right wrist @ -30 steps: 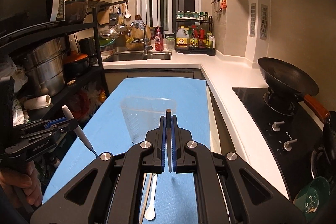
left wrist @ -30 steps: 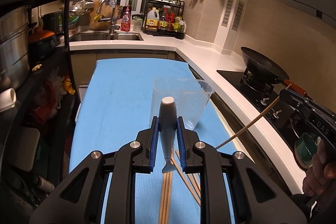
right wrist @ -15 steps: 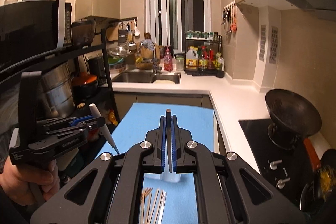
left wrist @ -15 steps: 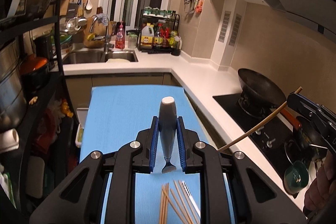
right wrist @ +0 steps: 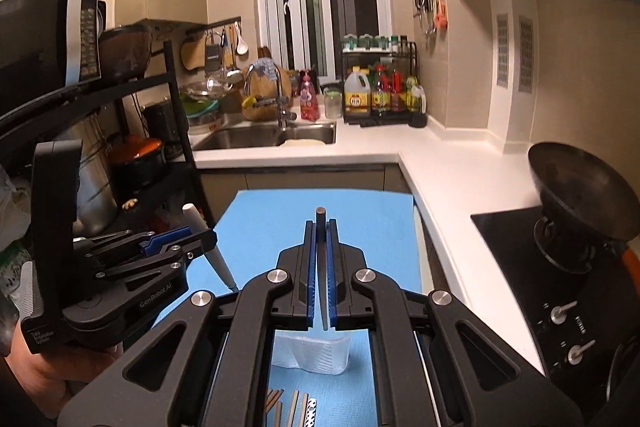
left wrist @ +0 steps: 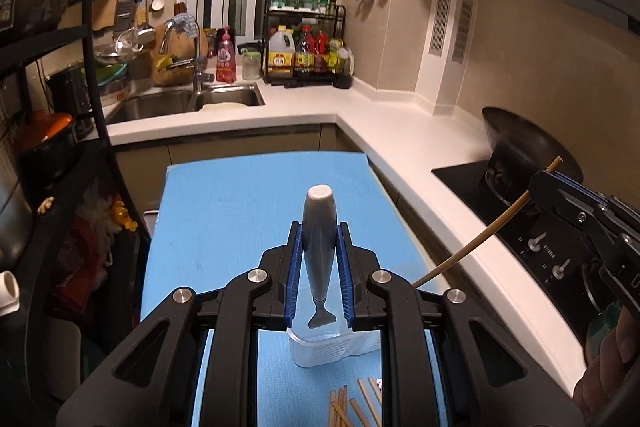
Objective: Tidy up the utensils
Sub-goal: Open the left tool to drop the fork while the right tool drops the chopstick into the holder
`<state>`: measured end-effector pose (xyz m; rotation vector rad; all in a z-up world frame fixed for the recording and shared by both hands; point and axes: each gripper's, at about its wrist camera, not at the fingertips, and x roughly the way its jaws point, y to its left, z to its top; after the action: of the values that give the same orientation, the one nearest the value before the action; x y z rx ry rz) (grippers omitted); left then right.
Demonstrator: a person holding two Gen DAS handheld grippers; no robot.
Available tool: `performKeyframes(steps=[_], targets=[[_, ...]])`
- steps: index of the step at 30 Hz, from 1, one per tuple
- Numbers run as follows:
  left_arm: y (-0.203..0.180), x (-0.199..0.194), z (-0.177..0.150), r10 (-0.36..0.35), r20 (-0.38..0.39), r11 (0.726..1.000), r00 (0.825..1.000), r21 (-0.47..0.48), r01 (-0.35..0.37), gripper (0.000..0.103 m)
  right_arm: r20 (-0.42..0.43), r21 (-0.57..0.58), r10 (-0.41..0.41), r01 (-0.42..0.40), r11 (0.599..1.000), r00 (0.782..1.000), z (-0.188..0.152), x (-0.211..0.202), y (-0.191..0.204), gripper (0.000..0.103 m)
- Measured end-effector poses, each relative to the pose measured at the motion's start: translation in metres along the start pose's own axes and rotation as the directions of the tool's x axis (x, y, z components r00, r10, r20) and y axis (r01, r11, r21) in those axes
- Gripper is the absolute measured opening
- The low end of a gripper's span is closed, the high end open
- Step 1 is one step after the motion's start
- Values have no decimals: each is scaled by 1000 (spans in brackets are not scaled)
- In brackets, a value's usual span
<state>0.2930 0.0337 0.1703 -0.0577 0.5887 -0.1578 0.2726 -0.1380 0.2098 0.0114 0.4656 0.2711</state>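
Your blue-covered table [left wrist: 248, 211] juts into a narrow kitchen, the clear cup [left wrist: 328, 347] standing on it below both tools. Your left tool [left wrist: 319, 267] is clamped on a grey-handled utensil [left wrist: 319, 239]; your right tool [right wrist: 321, 275] is pinched together on one chopstick [left wrist: 472, 247]. Both stick out long, so they could clip the rim and tip that light cup.
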Motion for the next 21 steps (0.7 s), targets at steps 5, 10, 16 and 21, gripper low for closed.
performKeyframes(steps=[5, 10, 16, 21], targets=[[1, 23, -21, 5, -20, 1000, 1000, 21, -5, 17, -32, 18, -11, 12, 1000, 999, -29, 21, -4, 7], [-1, 18, -27, 12, 21, 999, 1000, 48, -13, 38, -41, 24, -27, 28, 999, 999, -41, 20, -6, 40], [-4, -27, -25, 4, 122, 999, 993, 42, -9, 38, 8, 37, -27, 27, 999, 1000, -33, -15, -7, 41], [-5, -71, -50, 2, 181, 1000, 984, 24, -6, 38, 71, 59, -28, 23, 998, 997, -40, -65, -7, 41]])
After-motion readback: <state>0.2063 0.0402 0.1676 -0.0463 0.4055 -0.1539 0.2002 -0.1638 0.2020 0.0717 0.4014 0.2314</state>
